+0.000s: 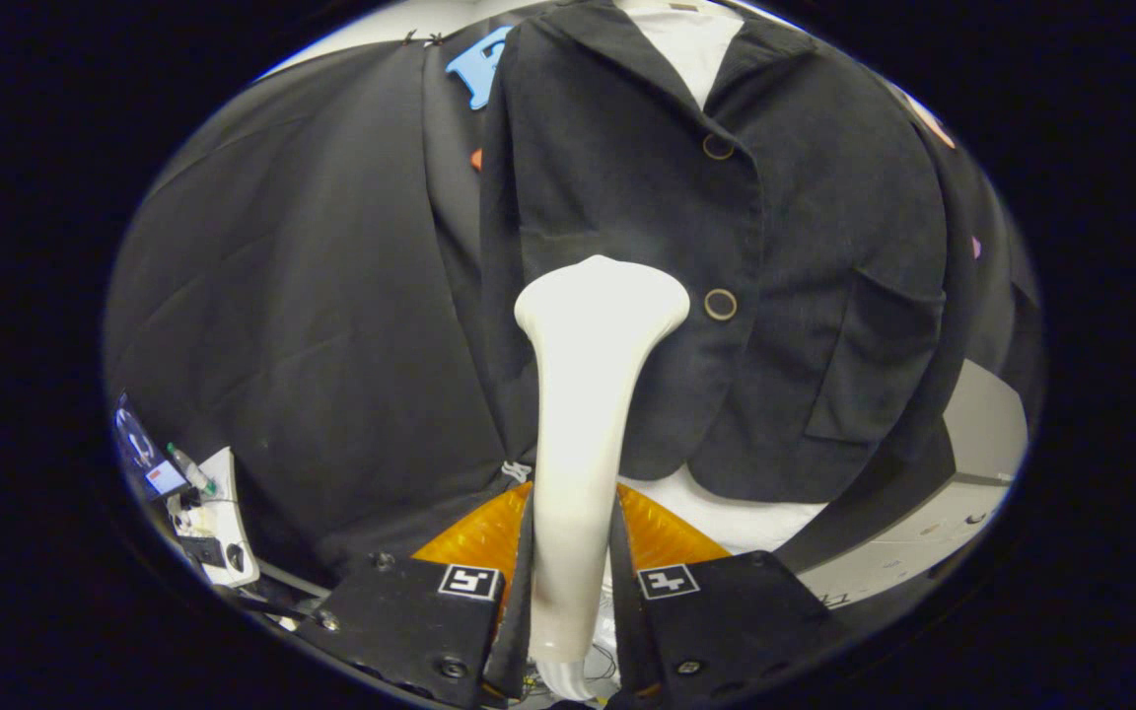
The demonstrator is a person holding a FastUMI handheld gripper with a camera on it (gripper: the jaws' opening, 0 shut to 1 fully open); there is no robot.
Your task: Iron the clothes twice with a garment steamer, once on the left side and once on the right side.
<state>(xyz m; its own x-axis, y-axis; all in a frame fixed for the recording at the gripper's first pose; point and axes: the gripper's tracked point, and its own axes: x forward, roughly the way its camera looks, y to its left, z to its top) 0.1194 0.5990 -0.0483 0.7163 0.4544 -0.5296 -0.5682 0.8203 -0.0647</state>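
1. Gripper view: my gripper (573,592) pinches the white garment steamer (583,394) between both fingers, its head against the black jacket (627,197).
2. Brown buttons (720,304) lie just right of the head.
3. Black cloth wall (312,296) hangs left; a small device (208,513) sits near-left.

Tongs (573,592) clamping steamer (588,394) against jacket (805,276)

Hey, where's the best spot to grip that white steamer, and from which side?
Grip the steamer on its slim handle, coming from behind, opposite the head. The gripper already does so, both fingers pressing the handle's sides. The wide flared head faces the dark jacket, so it is probably too broad to clamp.
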